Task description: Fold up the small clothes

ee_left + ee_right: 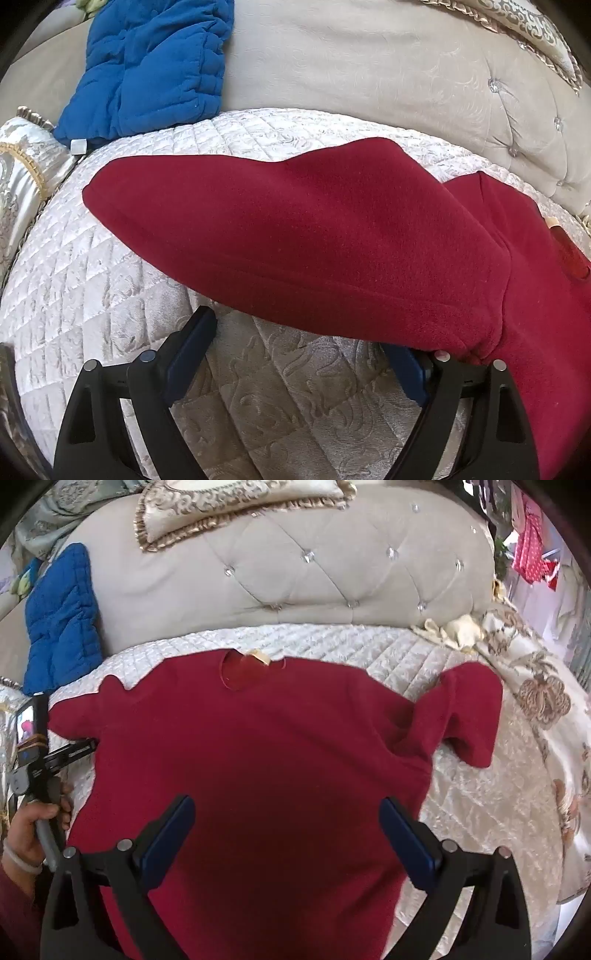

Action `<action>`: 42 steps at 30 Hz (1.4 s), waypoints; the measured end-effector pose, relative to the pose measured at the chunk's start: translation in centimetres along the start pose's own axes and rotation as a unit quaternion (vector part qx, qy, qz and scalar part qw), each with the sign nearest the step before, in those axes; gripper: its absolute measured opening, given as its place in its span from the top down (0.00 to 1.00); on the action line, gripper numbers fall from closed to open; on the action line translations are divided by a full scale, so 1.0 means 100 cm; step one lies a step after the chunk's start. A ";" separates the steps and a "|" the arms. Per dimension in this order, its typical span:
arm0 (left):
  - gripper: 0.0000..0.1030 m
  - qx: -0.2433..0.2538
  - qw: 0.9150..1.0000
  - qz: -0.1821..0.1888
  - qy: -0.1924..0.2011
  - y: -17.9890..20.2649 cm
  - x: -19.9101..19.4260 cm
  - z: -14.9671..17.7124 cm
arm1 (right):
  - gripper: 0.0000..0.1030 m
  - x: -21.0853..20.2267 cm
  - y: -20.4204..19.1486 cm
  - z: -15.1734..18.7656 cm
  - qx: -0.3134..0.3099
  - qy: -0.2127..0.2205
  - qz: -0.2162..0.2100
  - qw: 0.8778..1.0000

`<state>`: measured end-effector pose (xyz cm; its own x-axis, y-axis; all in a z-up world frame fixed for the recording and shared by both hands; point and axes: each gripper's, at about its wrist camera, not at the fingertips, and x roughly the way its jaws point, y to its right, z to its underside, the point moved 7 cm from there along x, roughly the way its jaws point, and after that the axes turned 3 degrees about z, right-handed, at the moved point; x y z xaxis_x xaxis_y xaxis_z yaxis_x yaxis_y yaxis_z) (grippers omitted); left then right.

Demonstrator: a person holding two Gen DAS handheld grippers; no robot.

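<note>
A dark red short-sleeved shirt (258, 738) lies flat on the white quilted bed cover (472, 812), its neck and label at the far side. My right gripper (286, 803) hangs open over the shirt's lower body, with nothing pinched between its blue pads. In the left wrist view one red sleeve (295, 229) stretches across the quilt (74, 277). My left gripper (299, 332) stands wide open at the sleeve's near edge. The cloth drapes over its right fingertip and hides it. The left finger (192, 343) is bare. The left tool (33, 753) shows beside the shirt's left sleeve.
A blue quilted garment (147, 66) leans on the tufted headboard (295, 572) at the far left. A gold-trimmed pillow (240, 506) sits on top of the headboard. A floral blanket (546, 701) and a cream cloth (454, 631) lie to the right. A hand (26, 830) grips the left tool.
</note>
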<state>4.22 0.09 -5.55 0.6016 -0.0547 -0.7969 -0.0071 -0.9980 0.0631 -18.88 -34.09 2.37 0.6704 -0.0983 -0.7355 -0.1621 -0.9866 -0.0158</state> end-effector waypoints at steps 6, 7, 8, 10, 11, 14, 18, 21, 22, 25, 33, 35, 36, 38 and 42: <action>0.33 -0.001 1.000 0.004 0.001 -0.002 -0.007 0.000 | 0.01 -0.057 0.006 -0.003 -0.018 0.006 0.014 1.000; 0.34 0.001 1.000 0.005 0.000 -0.002 -0.010 0.002 | 0.01 -0.069 0.009 -0.004 -0.018 0.010 0.014 1.000; 0.39 0.003 1.000 0.006 0.001 -0.002 -0.015 0.003 | 0.01 -0.079 0.012 -0.006 -0.019 0.015 0.013 1.000; 0.46 0.006 1.000 0.003 -0.005 0.006 -0.021 0.007 | 0.01 -0.096 0.018 -0.006 -0.022 0.029 0.013 0.999; 0.49 0.006 1.000 0.009 -0.006 0.008 -0.027 0.009 | 0.01 -0.105 0.021 -0.006 -0.023 0.034 0.012 0.999; 0.50 0.013 1.000 0.027 0.007 0.019 -0.053 0.010 | 0.01 -0.132 0.027 -0.006 -0.023 0.049 0.006 0.998; 0.50 0.030 0.997 0.026 0.058 0.035 -0.102 0.007 | 0.00 -0.155 0.031 -0.007 -0.012 0.070 -0.008 0.997; 0.50 0.028 0.995 0.029 0.093 0.046 -0.136 0.010 | 0.00 -0.154 0.032 -0.006 0.002 0.083 -0.006 0.997; 0.50 0.032 0.994 0.030 0.102 0.051 -0.145 0.011 | 0.00 -0.151 0.033 -0.004 0.011 0.083 -0.005 0.996; 0.50 0.044 0.990 0.035 0.129 0.058 -0.170 0.013 | 0.00 -0.135 0.031 0.003 0.033 0.073 -0.015 0.997; 0.50 0.062 0.984 0.061 0.158 0.083 -0.208 0.017 | 0.00 -0.119 0.017 0.013 0.010 0.087 0.023 0.996; 0.50 0.064 0.982 0.064 0.166 0.088 -0.212 0.016 | 0.00 -0.117 0.013 0.012 0.003 0.091 0.025 0.996; 0.50 0.066 0.981 0.064 0.169 0.088 -0.212 0.017 | 0.00 -0.116 0.012 0.011 0.001 0.094 0.025 0.995; 0.50 0.072 0.980 0.058 0.176 0.091 -0.210 0.020 | 0.00 -0.109 0.010 0.010 -0.005 0.094 0.038 0.995; 0.50 0.078 0.981 0.059 0.168 0.090 -0.201 0.025 | 0.00 -0.090 0.006 0.009 0.000 0.083 0.037 0.996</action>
<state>-9.88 -7.88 9.54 0.8180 -0.1826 -0.5455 -0.1987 -0.9796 0.0298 -25.67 -33.73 8.36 0.7664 -0.1912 -0.6132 -0.2157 -0.9758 0.0348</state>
